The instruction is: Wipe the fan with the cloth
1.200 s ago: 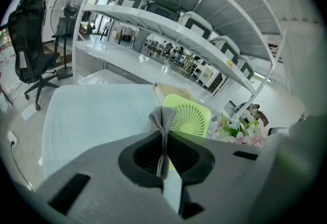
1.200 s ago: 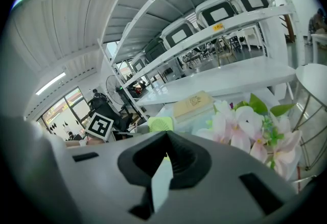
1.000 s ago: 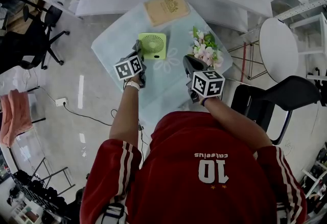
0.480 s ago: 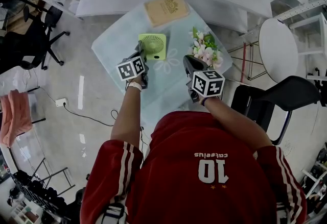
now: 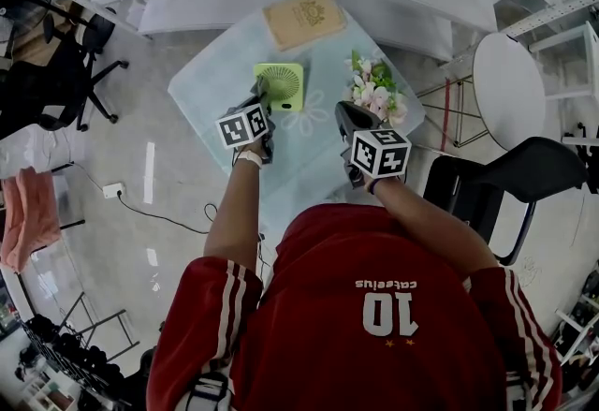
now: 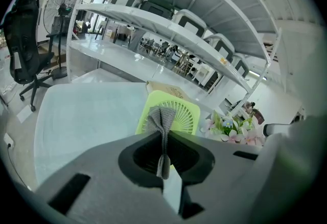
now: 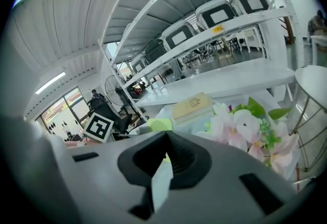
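Left gripper (image 6: 163, 139): jaws clenched on the grey cloth (image 6: 162, 122), pinched into a narrow fold that sticks out past the tips. The cloth end overlaps the grille of the green fan (image 5: 279, 84); contact is not certain.

Right gripper (image 7: 164, 139): jaws together, nothing between them, held over the tabletop (image 5: 211, 72) just short of the pink flowers (image 5: 376, 93) at its right edge.

The fan lies flat mid-table. A tan book (image 5: 305, 16) sits at the far edge, its cover print too small to read. My red shirt (image 5: 374, 306) reads "10".
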Motion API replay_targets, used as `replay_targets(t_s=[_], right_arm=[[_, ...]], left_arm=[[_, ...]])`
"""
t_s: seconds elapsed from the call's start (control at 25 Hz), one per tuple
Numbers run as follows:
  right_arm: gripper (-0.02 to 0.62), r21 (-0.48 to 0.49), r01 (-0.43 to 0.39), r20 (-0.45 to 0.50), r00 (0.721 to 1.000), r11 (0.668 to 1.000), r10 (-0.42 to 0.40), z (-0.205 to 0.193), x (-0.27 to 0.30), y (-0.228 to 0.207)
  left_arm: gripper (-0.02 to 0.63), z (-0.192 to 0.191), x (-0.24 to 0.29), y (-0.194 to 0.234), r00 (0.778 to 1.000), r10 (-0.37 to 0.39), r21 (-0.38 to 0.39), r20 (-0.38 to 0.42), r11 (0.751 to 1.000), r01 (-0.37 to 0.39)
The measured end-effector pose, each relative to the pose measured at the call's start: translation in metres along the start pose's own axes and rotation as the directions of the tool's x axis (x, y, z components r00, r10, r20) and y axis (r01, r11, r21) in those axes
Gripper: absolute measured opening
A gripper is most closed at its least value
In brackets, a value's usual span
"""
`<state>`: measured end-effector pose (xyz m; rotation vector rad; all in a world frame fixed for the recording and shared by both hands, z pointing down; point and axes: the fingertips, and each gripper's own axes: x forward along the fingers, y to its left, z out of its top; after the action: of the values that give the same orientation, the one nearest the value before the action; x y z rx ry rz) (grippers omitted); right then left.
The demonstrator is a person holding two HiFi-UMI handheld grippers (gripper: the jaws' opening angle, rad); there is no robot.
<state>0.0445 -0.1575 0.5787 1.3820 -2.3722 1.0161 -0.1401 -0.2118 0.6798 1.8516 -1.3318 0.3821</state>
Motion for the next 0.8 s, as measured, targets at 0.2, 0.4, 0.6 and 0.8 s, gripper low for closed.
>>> replay_targets(t_s=[0.2, 0.4, 0.6, 0.8], right_arm=[[0.002, 0.002, 0.005, 0.005, 1.0, 1.0, -0.005, 0.001, -0.002, -0.001], [0.002, 0.002, 0.006, 0.006, 1.0, 1.0, -0.006, 0.002, -0.004, -0.002], [0.002, 0.003, 0.008, 0.007, 1.0, 1.0, -0.009, 0.001, -0.006, -0.004], [0.002, 0.004, 0.007, 0.009, 1.0, 1.0, -0.007, 0.001, -0.008, -0.004]], left_arm=[[0.023, -0.002, 0.001, -0.005, 1.0, -0.009, 0.003, -0.005, 1.0, 0.01], [0.023, -0.005, 0.002, -0.011, 1.0, -0.018, 0.003, -0.01, 1.0, 0.018], [0.023, -0.007, 0.003, -0.016, 1.0, -0.023, 0.003, -0.012, 1.0, 0.024], [0.023, -0.008, 0.004, -0.02, 1.0, -0.027, 0.007, -0.013, 1.0, 0.027]])
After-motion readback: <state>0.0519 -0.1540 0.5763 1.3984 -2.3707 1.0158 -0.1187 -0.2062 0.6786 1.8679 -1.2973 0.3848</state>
